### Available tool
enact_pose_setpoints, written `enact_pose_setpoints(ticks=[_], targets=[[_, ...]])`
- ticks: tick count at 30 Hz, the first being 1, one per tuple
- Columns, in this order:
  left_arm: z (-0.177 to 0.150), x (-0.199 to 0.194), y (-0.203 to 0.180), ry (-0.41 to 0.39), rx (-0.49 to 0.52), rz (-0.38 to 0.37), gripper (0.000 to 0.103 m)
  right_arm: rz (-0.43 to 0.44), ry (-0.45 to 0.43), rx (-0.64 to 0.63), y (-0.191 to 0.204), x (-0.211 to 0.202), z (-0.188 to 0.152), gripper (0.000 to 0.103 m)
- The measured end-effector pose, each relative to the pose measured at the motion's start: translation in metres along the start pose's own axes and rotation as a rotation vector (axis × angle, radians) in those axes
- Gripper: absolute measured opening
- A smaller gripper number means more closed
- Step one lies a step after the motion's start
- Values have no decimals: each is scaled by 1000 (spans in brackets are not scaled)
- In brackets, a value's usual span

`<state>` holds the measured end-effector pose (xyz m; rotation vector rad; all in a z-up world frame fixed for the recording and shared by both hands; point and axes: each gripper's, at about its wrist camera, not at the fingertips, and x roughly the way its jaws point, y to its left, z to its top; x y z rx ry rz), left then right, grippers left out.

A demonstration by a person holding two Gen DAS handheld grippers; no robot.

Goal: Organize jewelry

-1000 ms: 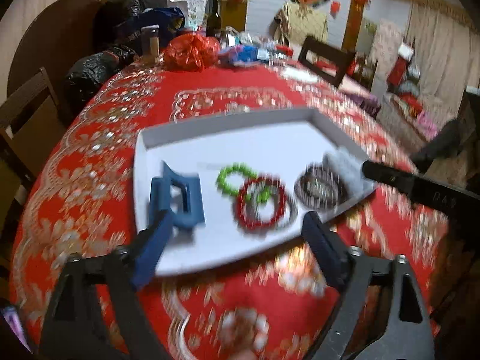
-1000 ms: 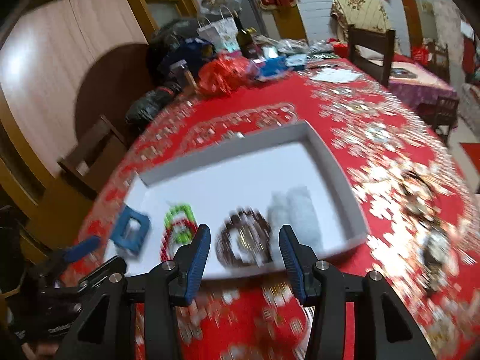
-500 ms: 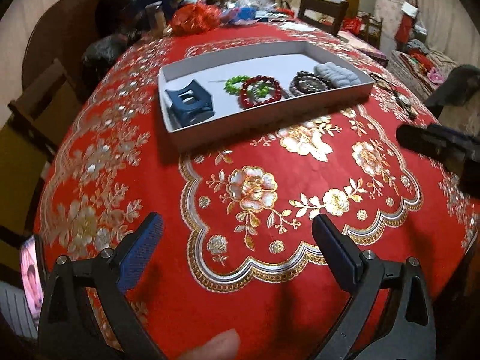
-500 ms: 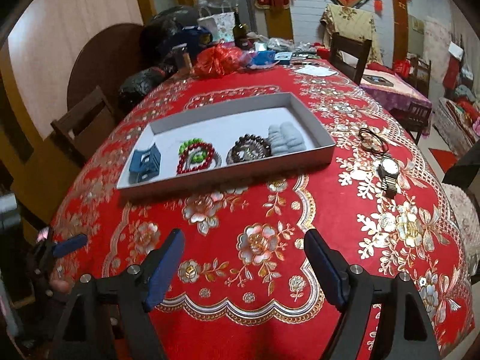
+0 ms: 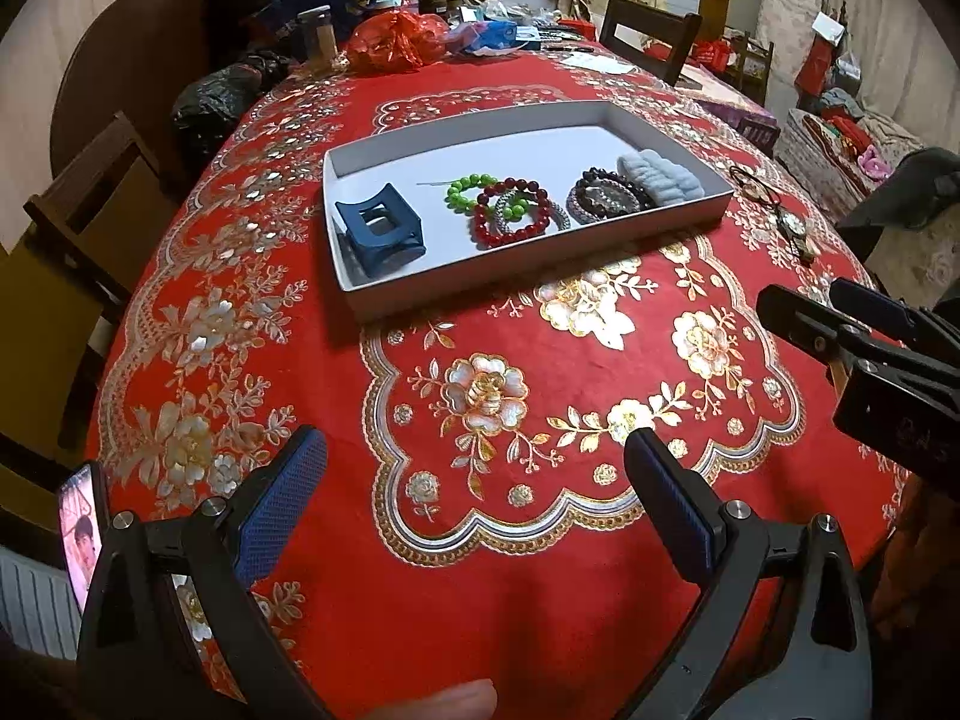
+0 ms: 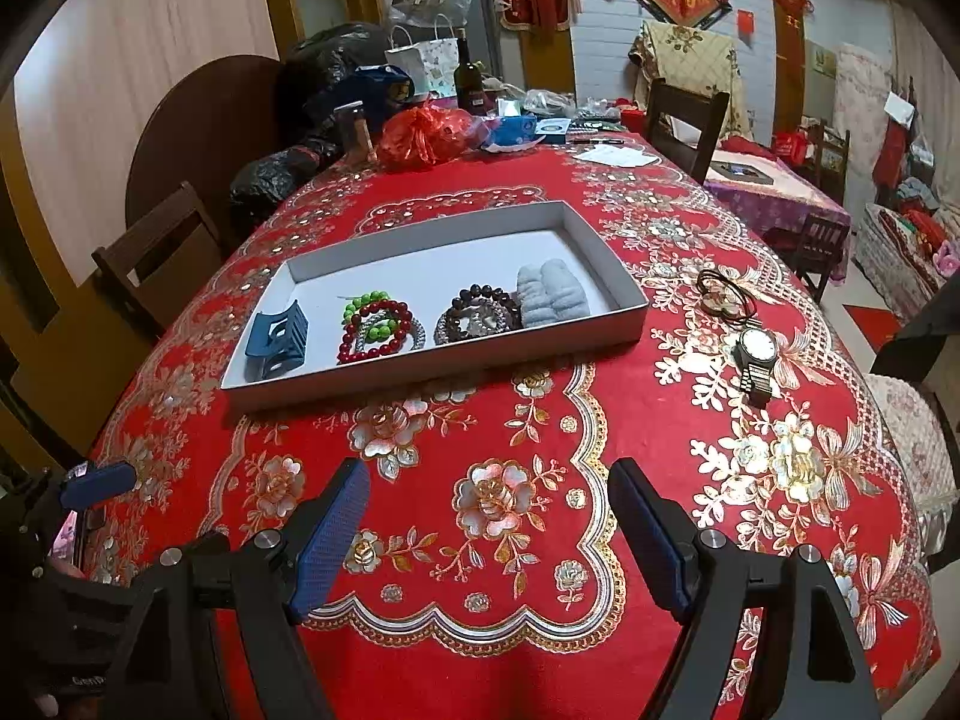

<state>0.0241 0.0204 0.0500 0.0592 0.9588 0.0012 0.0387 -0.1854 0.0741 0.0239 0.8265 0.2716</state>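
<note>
Well, most of the sorting looks done from where I stand. The white tray (image 6: 624, 312) sits on the counter (image 6: 510, 420) under its red and gold cloth, and lined along its near side are a blue hair claw (image 6: 277, 341), a cluster of green, red and silver bead bracelets (image 6: 375, 330), a dark bead bracelet (image 6: 477, 315) and a pale grey scrunchie (image 6: 552, 300), which touches the dark beads. The far half of the tray is bare.

What is left, I would judge, lies off to the right of the tray on the cloth: a wristwatch (image 6: 757, 360) and, just beyond it, some dark hair ties with a small ornament (image 6: 726, 294). Both are outside the tray and well apart from either tool.

The left gripper (image 5: 474, 492) hovers over the near edge of the counter, jaws wide apart and holding nothing. The right gripper (image 6: 489, 516) does likewise, jaws apart and empty, with the watch ahead and to its right, the likeliest next pick.
</note>
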Motion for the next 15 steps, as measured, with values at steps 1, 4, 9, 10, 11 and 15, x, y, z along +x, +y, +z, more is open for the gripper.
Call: enact_pose_setpoints(ticks=[1, 4, 9, 10, 11, 15], targets=[[0, 0, 0, 0, 0, 2, 100, -1, 0, 1, 0, 0, 0, 79], [0, 1, 1, 2, -4, 2, 100, -1, -3, -1, -1, 0, 0, 79], [-1, 4, 2, 8, -11, -8, 100, -1, 1, -5, 1, 1, 0, 79], [-1, 4, 2, 6, -11, -11, 100, -1, 1, -5, 1, 1, 0, 79], [-2, 3, 2, -7, -13, -17, 100, 0, 1, -5, 1, 1, 0, 79], [-3, -3, -1, -42, 9, -19, 100, -4, -2, 1, 0, 2, 1, 79]])
